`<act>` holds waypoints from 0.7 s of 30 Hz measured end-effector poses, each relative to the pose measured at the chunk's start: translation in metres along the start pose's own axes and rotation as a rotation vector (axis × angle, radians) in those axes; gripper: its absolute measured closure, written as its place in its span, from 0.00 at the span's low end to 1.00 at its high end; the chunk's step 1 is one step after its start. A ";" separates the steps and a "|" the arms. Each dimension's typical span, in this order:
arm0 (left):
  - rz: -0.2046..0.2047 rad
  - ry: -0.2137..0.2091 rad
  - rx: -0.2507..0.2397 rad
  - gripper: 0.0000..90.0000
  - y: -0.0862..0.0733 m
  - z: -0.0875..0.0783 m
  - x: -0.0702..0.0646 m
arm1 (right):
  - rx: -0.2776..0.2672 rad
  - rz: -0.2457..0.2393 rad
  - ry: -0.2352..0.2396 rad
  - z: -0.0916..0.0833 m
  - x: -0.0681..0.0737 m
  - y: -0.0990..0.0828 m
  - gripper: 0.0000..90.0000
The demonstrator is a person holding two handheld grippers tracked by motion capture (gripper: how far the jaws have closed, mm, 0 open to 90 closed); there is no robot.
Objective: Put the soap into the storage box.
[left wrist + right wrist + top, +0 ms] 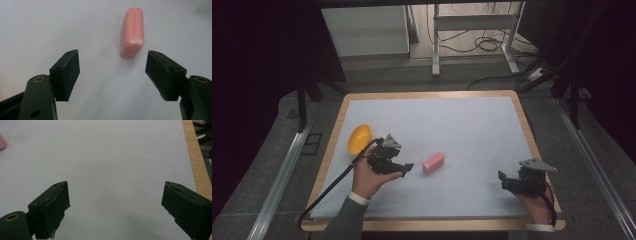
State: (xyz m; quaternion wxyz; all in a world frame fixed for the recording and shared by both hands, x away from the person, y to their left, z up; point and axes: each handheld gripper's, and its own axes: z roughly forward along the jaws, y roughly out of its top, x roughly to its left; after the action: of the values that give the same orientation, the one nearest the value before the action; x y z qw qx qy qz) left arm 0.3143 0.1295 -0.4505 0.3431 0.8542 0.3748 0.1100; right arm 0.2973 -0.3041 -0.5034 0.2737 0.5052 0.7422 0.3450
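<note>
Left gripper (404, 170), held in the person's left hand (368, 180), low over the tabletop (472, 130) at its left-front part. Jaws stand wide apart, nothing between the pads. In the left gripper view the gripper (112, 72) faces a pink block (132, 32); the block lies just beyond the jaw tips, slightly toward the right jaw, apart from both. Its long side runs away from the camera, rounded ends, flat on the white surface.

From the high view: pink block (433, 163) sits just beside the left gripper's tips, on the side toward the table's middle, lying at a slant. A black cable (332, 190) trails from the left gripper back over the tabletop's front-left edge. Behind the left hand, near the left edge, a yellow bowl (359, 138) tilted on its side, well clear of the block.

Right gripper (504, 181), in the right hand (537, 207), at the right-front corner, well apart from the block. Jaws wide, empty. Grey three-cornered plate (537, 164) on top. In the right gripper view the gripper (115, 205) looks across bare white surface; a sliver of the pink block (2, 142) at the far left edge, the wooden rim (193, 157) at right.

Beyond the tabletop: grey floor, a white table frame (472, 30), loose cables (487, 42).
</note>
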 end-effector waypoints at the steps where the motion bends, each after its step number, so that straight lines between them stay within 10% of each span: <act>1: 0.002 -0.003 0.002 0.32 0.001 0.000 -0.001 | 0.000 0.000 0.000 0.000 0.000 0.000 0.08; 21: 0.020 -0.045 0.046 0.34 0.023 0.017 -0.007 | 0.004 -0.001 0.001 0.001 0.000 0.000 0.08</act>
State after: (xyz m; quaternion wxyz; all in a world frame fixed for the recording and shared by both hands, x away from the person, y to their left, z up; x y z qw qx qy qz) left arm 0.3302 0.1049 -0.4473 0.3304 0.8680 0.3608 0.0855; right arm 0.2977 -0.3038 -0.5043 0.2726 0.5053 0.7433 0.3434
